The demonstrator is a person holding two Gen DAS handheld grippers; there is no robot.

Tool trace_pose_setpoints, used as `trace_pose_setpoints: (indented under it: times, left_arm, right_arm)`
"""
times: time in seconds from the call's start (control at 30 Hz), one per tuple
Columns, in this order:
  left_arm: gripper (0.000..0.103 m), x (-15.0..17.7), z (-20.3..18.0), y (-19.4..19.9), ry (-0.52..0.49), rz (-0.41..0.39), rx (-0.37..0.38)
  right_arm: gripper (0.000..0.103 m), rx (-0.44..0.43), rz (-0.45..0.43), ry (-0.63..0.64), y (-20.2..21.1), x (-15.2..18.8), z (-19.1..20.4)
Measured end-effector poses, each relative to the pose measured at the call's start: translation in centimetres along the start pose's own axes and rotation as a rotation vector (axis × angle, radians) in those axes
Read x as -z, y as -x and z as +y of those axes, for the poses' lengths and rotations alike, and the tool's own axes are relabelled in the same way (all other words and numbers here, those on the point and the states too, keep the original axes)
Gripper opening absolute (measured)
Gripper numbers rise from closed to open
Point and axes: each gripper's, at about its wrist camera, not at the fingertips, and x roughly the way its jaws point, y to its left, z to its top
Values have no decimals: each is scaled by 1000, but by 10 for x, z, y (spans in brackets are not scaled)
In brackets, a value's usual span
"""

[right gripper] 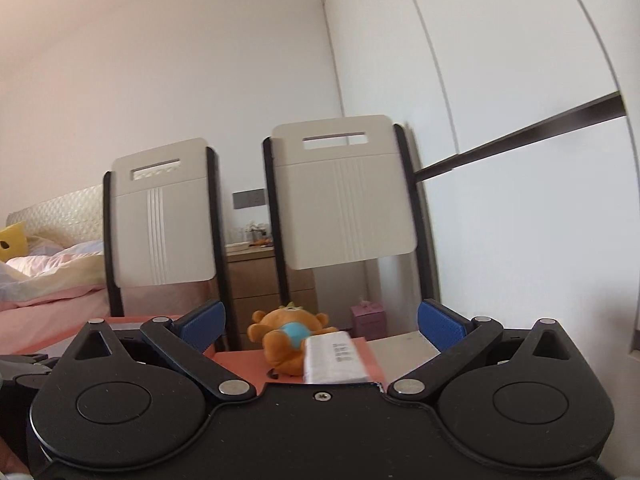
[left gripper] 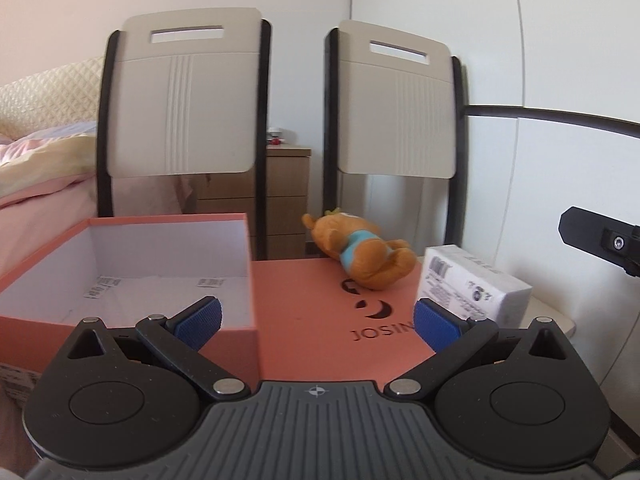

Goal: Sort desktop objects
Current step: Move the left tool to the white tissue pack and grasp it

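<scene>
Box mouth: I see the orange box point(left gripper: 128, 276) open on top, with only paper slips on its floor.
Lid surface: the lid point(left gripper: 304, 312) is bare nearest me; the plush toy point(left gripper: 360, 256) lies at its far end.
Right flank: the white pack point(left gripper: 472, 288) stands just beside the toy.
Behind: two chair backs point(left gripper: 180, 112) wall off the far side.

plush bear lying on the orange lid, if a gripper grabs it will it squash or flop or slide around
The plush bear looks soft and stuffed, so the pads would probably sink in and squash it rather than slip. Its limbs sprawl loosely on the orange lid, so they would likely dangle once lifted. It lies flat on its side, so a push should drag it along rather than roll or tip it.
</scene>
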Motion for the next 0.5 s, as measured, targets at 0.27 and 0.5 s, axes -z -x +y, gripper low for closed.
trace_pose_setpoints:
  times: [0.27, 0.5]
  left_arm:
    - [103, 10, -65, -25, -27, -10, 139]
    - [103, 20, -105, -38, -39, -48, 177]
  right_arm:
    - [102, 89, -27, -59, 14, 0, -49]
    - [102, 104, -23, -94, 18, 3, -66]
